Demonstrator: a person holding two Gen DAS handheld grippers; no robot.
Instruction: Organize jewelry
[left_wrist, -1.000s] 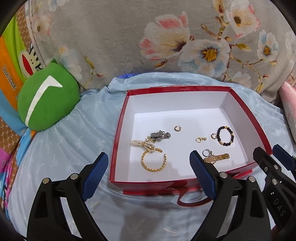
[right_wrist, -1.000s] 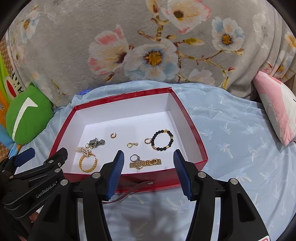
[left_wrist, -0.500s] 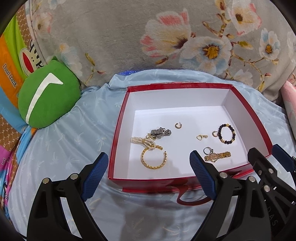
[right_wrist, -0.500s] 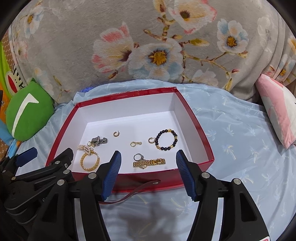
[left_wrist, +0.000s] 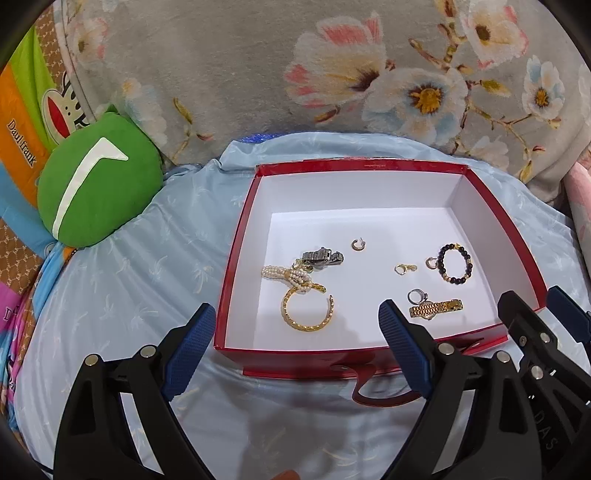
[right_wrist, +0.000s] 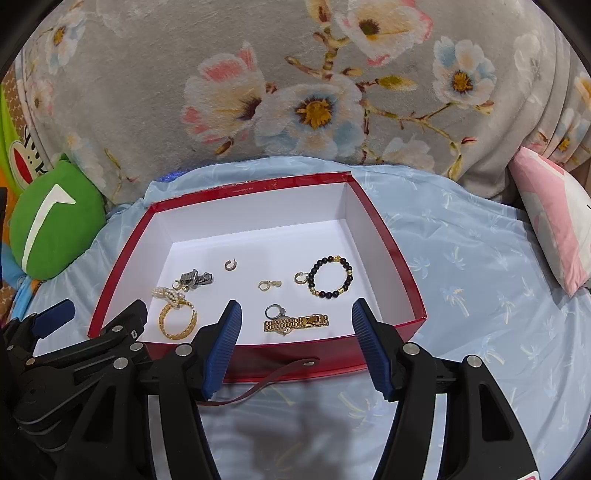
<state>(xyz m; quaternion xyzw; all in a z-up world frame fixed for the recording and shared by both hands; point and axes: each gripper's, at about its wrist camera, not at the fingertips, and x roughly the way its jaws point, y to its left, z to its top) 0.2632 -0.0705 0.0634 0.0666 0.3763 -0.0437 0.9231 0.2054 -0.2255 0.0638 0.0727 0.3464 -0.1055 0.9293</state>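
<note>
gold watch-band bracelet (right_wrist: 295, 322) lies in the red box (right_wrist: 384, 236), beyond the empty, spread right gripper (right_wrist: 295, 343).
left gripper (left_wrist: 295, 349) also released; "daulfrank" on orange cushion (left_wrist: 20, 144).

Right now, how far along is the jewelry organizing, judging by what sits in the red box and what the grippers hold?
Done: the pieces in view, including the gold bangle, black bead bracelet and gold watch band, lie inside the red box. In hand: nothing; the left gripper and right gripper hover open before the box's near wall. Left: the pieces lie loose and scattered, the pearl piece overlapping the bangle, so any sorting remains.
</note>
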